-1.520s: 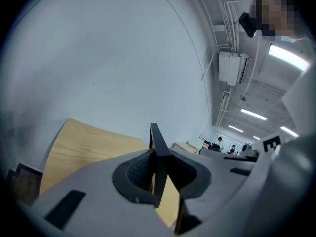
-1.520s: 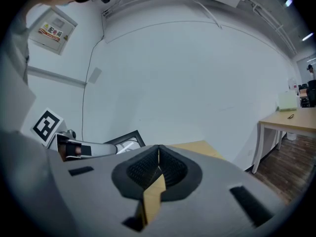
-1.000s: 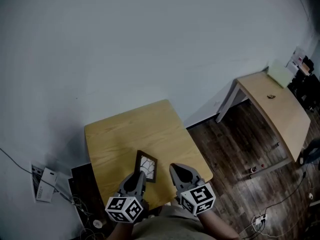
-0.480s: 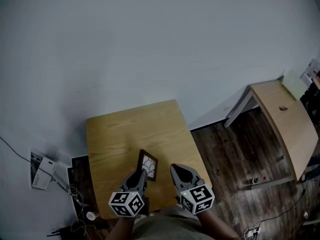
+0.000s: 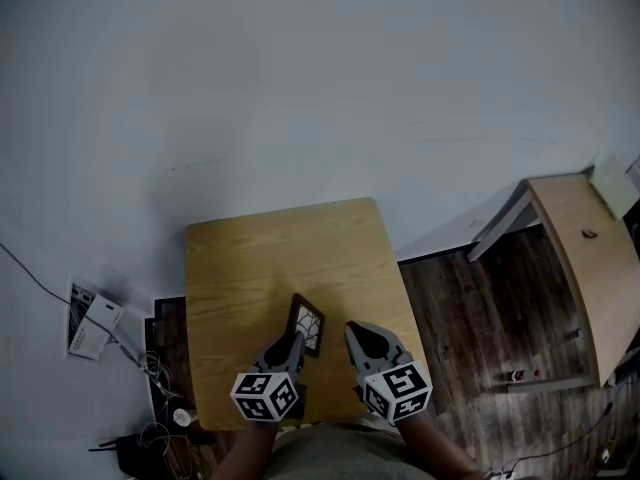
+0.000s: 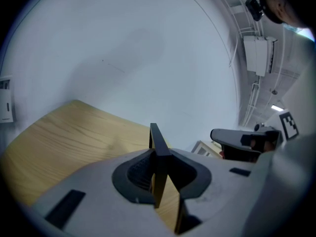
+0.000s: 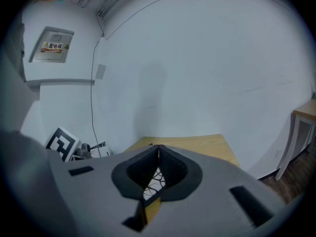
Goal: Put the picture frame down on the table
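Left tongs [image 5: 289,346] clamped on edge of picture frame [image 5: 308,324] — frame upright over near part of bench [image 5: 270,253], contact unclear. Right tongs [image 5: 360,336] pressed together, empty, just beside. Likely remaining: lay flat, release.

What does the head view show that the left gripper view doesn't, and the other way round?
Only the head view shows the patterned face of the dark-rimmed picture frame, the left claw from above with its black-and-white marker cube, and tangled cables on the floor. Only the left gripper view shows the frame edge-on, clamped between that claw's jaws, plus a white box-shaped unit high on the wall. Both show the small light wooden table, the frame and the right claw.
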{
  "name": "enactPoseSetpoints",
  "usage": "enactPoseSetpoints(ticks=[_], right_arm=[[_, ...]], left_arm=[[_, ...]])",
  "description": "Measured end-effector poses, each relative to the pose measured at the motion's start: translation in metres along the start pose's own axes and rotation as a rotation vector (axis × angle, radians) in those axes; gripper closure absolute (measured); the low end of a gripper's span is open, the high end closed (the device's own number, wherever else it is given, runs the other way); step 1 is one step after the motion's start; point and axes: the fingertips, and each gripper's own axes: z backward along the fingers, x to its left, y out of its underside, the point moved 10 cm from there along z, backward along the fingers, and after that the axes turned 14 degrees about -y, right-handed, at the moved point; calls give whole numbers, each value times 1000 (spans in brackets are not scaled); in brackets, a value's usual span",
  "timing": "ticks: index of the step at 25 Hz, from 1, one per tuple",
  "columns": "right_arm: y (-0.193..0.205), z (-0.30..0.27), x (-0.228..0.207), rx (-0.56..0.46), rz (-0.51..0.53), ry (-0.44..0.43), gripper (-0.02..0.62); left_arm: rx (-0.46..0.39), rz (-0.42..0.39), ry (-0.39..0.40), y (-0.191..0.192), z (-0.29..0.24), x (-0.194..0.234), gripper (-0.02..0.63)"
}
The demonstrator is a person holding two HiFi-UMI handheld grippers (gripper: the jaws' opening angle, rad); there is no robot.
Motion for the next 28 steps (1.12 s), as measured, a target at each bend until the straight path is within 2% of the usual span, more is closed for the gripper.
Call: enactPoseSetpoints(ticks=[9,18,28], right_arm=[[-2,-8,-10,0,2,-17,594],[-2,-11,-12,8,5,-27,594],[3,-9,-9,27,4,-29,594]], left_arm=[[12,-35,-27,3,-13,5,549],[38,-92,-161,6,-19,21,510],[67,-110,-244,15,-21,36,457]])
